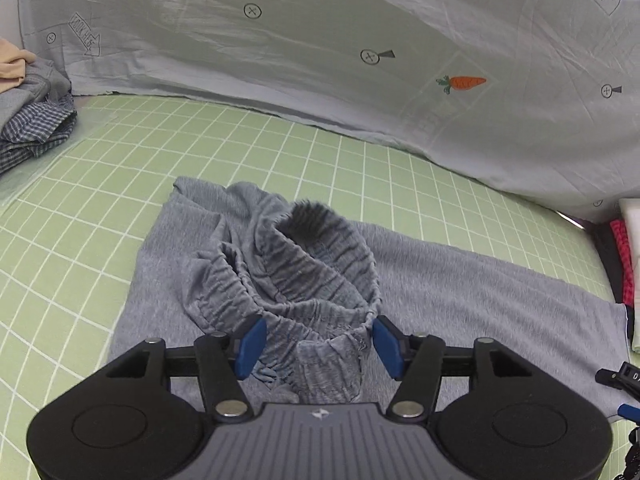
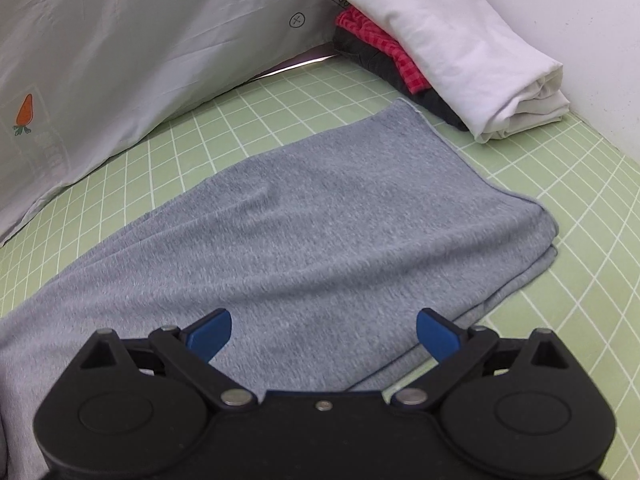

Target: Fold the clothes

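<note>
Grey knit trousers (image 1: pixel 460 292) lie lengthwise on the green grid mat (image 1: pixel 100 208). Their ribbed elastic waistband (image 1: pixel 316 264) is bunched up in a standing loop. My left gripper (image 1: pixel 319 344) is right at that waistband. Its blue pads (image 1: pixel 252 344) stand apart on either side of the bunched fabric, which fills the gap between them. In the right wrist view the trouser legs (image 2: pixel 320 216) lie flat and doubled, with their hems toward the far right. My right gripper (image 2: pixel 324 338) hovers wide open over the near part of the legs and holds nothing.
A pale sheet with a carrot print (image 1: pixel 464 82) rises along the back. Folded checked and beige clothes (image 1: pixel 32 120) are stacked at the far left. A white, red-checked and dark folded pile (image 2: pixel 440 52) sits at the right corner beside a white wall (image 2: pixel 580 20).
</note>
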`<state>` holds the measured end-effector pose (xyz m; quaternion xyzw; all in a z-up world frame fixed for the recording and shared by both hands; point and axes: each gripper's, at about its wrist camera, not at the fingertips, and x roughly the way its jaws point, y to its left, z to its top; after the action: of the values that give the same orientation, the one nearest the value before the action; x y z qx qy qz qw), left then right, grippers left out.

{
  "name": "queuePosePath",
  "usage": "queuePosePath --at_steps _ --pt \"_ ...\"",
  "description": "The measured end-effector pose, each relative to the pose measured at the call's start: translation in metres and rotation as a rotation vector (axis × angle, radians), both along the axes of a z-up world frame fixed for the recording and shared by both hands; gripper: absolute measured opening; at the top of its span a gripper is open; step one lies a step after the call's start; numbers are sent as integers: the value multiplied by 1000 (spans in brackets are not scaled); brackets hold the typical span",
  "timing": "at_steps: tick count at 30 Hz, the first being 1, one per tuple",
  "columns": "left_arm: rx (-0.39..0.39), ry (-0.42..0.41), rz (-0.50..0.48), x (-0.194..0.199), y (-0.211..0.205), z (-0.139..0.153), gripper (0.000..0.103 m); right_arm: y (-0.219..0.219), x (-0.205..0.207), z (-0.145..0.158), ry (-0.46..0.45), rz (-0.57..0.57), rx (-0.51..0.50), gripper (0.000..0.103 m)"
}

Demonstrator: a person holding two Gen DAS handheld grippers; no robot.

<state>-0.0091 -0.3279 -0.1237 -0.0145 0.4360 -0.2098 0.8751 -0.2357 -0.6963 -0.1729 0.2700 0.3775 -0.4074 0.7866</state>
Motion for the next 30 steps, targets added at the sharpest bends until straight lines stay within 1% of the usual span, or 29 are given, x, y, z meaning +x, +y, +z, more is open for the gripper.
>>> queuePosePath --at_steps 3,5,6,9,13,15,16,17,18,20,22,24,25,27,28,29,30 --pt "-23 -17 62 11 14 14 64 3 0 -4 3 -2 16 100" --pt "-36 18 129 25 20 13 64 3 -2 -7 7 -9 22 100" --pt "-41 47 156 33 22 8 64 3 -2 -8 10 -13 25 100" --pt "-60 106 193 47 24 -6 64 2 -4 -11 18 -24 34 100" --pt "-87 151 216 62 16 -23 64 -2 -4 -13 32 -37 36 100" --pt "-83 168 224 68 9 -31 58 -3 -4 -14 40 -44 38 100" --pt "-93 178 219 72 6 -34 36 -4 -4 -15 44 -47 38 100" --pt "-119 188 200 75 3 -36 21 -5 -4 -15 48 -50 39 100" --pt "-137 190 180 77 -1 -36 16 -5 -4 -16 53 -51 41 100" --pt "-143 147 108 76 -13 -26 11 -6 -3 -17 58 -53 40 100" --pt "-172 111 26 72 -26 -17 11 -5 -4 -18 62 -54 38 100" --pt "-200 102 -47 67 -42 -12 11 -6 -4 -18 65 -56 37 100" --pt "-198 109 -68 65 -49 -13 15 -6 -4 -19 65 -58 40 100" --pt "-156 152 -73 64 -59 -25 24 -7 -4 -21 65 -61 46 100" --pt "-135 173 -76 64 -64 -31 33 -8 -5 -21 65 -63 48 100" --pt "-114 194 -78 63 -69 -37 39 -8 -5 -21 63 -62 48 100" --pt "-93 216 -80 63 -74 -43 40 -8 -6 -21 61 -60 43 100"
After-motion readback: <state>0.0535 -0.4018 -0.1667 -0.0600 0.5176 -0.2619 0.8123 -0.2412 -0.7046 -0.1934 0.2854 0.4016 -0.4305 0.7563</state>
